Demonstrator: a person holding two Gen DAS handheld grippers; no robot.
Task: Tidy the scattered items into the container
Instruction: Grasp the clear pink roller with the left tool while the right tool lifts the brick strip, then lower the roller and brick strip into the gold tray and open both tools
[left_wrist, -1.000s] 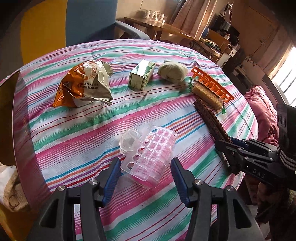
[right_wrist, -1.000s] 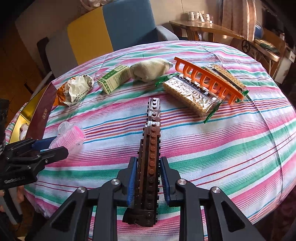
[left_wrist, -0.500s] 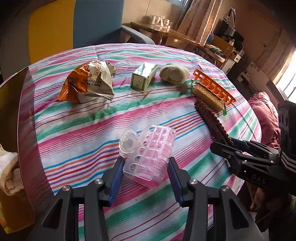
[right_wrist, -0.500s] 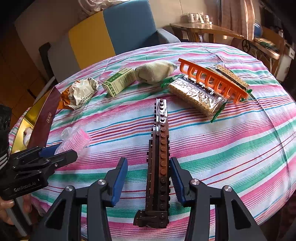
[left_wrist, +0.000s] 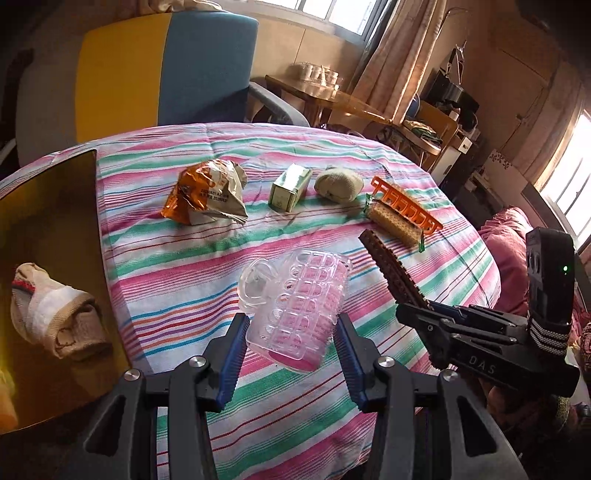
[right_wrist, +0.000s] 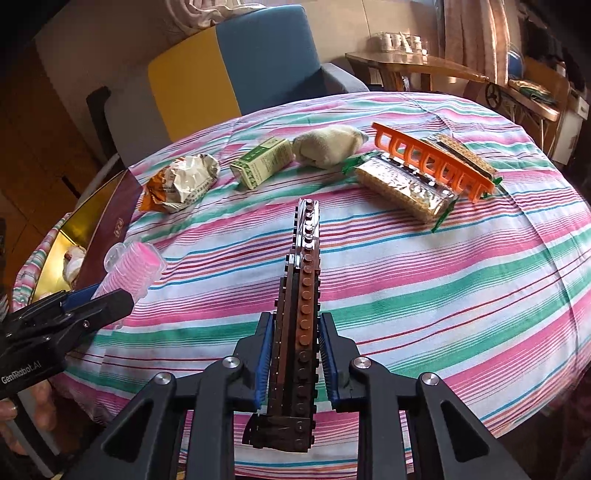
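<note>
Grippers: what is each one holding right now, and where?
Left gripper: clear plastic holder with pink insert, across its sides. Right gripper: long brown brick strip, near its close end.

A sock (left_wrist: 55, 314) lay in the box (left_wrist: 48, 206) at my left; across the table (left_wrist: 229, 236), a snack bag (left_wrist: 207, 195), carton (left_wrist: 290, 186), and comb (left_wrist: 406, 205) ran left to right.

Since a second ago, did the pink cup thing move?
Yes. The left gripper has lifted the pink cup holder off the striped cloth, toward the golden box.
</note>
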